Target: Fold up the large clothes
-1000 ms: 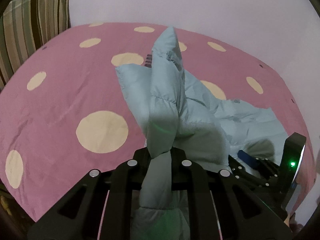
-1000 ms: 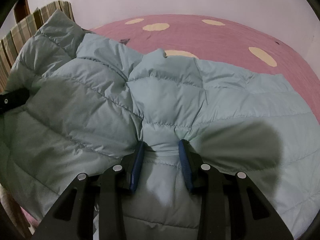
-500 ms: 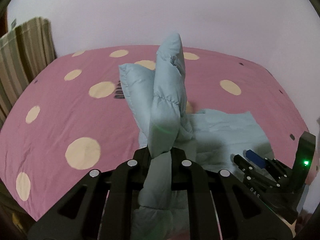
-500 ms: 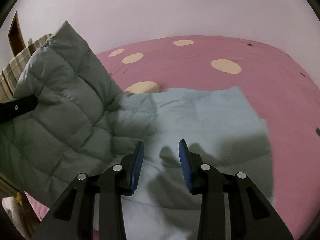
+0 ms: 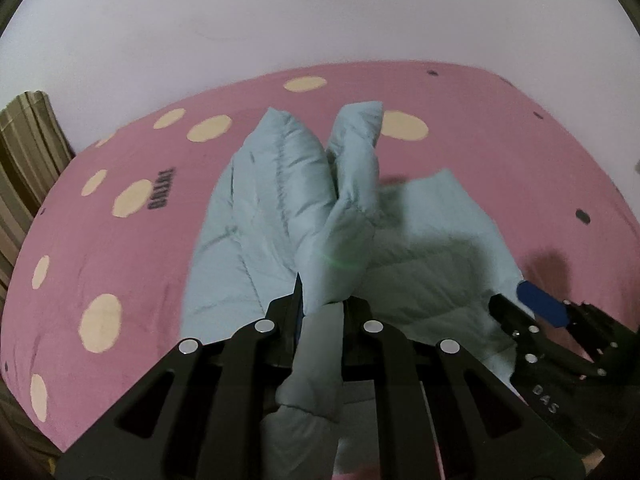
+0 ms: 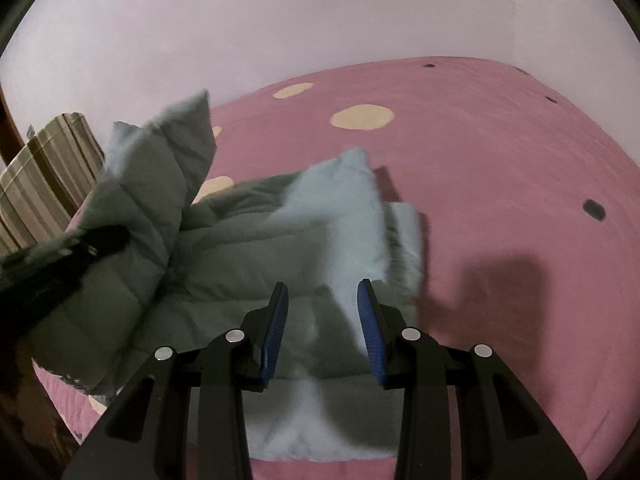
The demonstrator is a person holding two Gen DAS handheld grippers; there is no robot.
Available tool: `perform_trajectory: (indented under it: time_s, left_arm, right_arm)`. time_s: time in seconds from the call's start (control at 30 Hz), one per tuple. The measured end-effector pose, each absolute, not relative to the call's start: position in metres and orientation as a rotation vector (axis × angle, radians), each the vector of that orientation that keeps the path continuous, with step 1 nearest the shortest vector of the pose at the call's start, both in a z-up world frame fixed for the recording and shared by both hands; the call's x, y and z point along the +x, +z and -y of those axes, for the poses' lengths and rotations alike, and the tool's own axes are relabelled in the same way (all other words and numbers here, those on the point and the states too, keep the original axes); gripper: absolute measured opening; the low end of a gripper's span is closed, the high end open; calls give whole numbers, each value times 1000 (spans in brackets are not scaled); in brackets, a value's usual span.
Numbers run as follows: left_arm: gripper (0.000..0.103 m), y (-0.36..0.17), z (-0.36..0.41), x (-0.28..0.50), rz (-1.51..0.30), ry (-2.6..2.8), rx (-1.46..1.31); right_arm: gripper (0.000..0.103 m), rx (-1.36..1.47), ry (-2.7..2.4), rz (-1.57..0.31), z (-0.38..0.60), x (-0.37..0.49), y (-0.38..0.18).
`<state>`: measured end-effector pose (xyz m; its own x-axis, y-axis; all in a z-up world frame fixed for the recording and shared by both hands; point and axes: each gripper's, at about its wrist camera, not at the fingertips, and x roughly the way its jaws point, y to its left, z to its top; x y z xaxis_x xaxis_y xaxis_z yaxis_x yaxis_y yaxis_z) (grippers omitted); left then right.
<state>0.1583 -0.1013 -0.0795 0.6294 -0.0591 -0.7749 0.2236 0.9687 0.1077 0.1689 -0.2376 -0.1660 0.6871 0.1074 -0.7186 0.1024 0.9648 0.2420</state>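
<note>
A pale blue quilted puffer jacket [image 5: 264, 224] lies on a pink bed with cream dots [image 5: 120, 264]. My left gripper [image 5: 322, 300] is shut on a bunched fold of the jacket and holds it up above the bed. My right gripper [image 6: 322, 320] is open and empty, hovering over the jacket's near part [image 6: 240, 264]; it also shows at the right edge of the left wrist view [image 5: 536, 312]. In the right wrist view the lifted fold [image 6: 160, 184] stands at the left with the left gripper's black body [image 6: 60, 264] on it.
A striped cushion or headboard [image 5: 24, 152] stands at the bed's left side, and shows in the right wrist view [image 6: 44, 176]. A pale wall [image 5: 320, 12] rises behind the bed. Bare pink sheet [image 6: 500, 184] lies right of the jacket.
My right gripper let go of the jacket and drew back; the released part dropped onto the bed. My left gripper kept its hold and lifted and swung its fold over the bed.
</note>
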Motion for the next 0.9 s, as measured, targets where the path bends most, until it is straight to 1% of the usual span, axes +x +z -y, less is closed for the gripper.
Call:
perform_trajectory:
  time_s: [0.17,0.3,0.4,0.43,0.47,0.5,0.63,0.73,0.9]
  left_arm:
    - [11,-104,127,158,-902,-164,227]
    - [15,-115,146,155,-903,-166,255]
    - [24,-111,148,150,-884,-181,250]
    - [32,-108,147,149,-881,-189,235]
    - [36,-105,145,147,-880,-200,213]
    - [43,-98,141,144,-877,-222,178]
    - [59,-69,131,126,-828,-276,127]
    - [67,-49,114,112,-766,-279,117]
    - [73,-34,52,111,-714,-172,63]
  right_arm:
    - [37,297,-31,-825,255,161,-173]
    - [37,315,-51,-832,266,154,-176]
    - [37,317,-62,-834,270,152,-177]
    - [37,317,-63,-835,271,154,-177]
    - [37,315,-65,-834,270,154,-176]
    - [37,312,-67,-834,270,154,-175]
    - [37,302,-66,-830,269,157,-172]
    - [40,298,-57,-825,266,155,-166]
    - [40,278,-28,-817,250,161,-154]
